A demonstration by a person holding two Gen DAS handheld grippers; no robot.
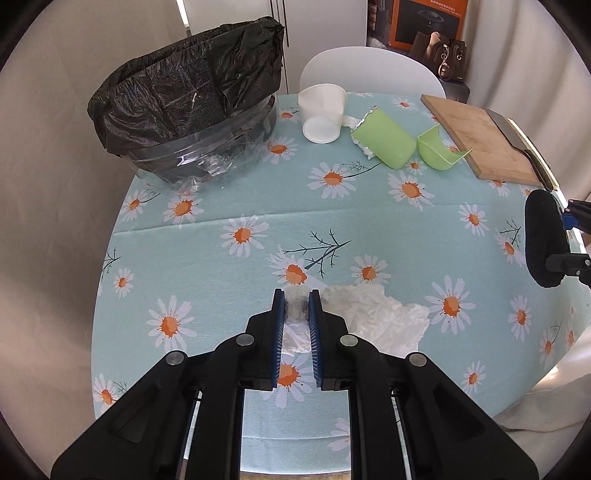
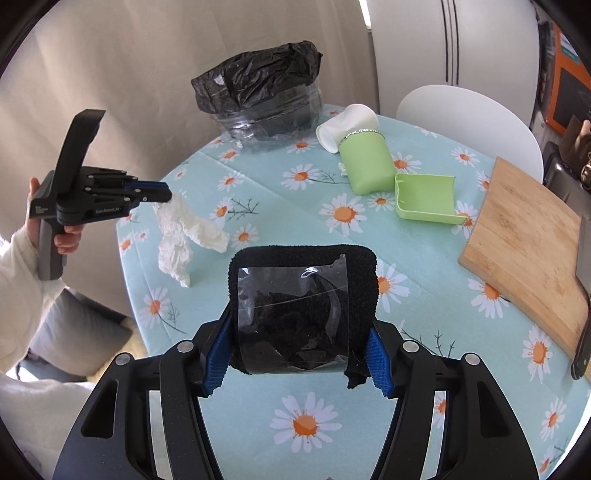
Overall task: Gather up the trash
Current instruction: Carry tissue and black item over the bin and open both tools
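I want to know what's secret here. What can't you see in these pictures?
- Inside of the trash bin: both views, hidden by its black liner bag.
- Table under the black sponge: right wrist view, sponge covers it.
- Knife on the cutting board: cut off by the picture's edge.
- Box print: left wrist view, too small.

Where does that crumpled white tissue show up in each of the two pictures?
Left wrist view: the tissue sits low in the middle, pinched between the left gripper.
Right wrist view: the tissue hangs at the left, dangling from the left gripper above the table.
Shared landmark: the bin with the black bag at the table's far edge.
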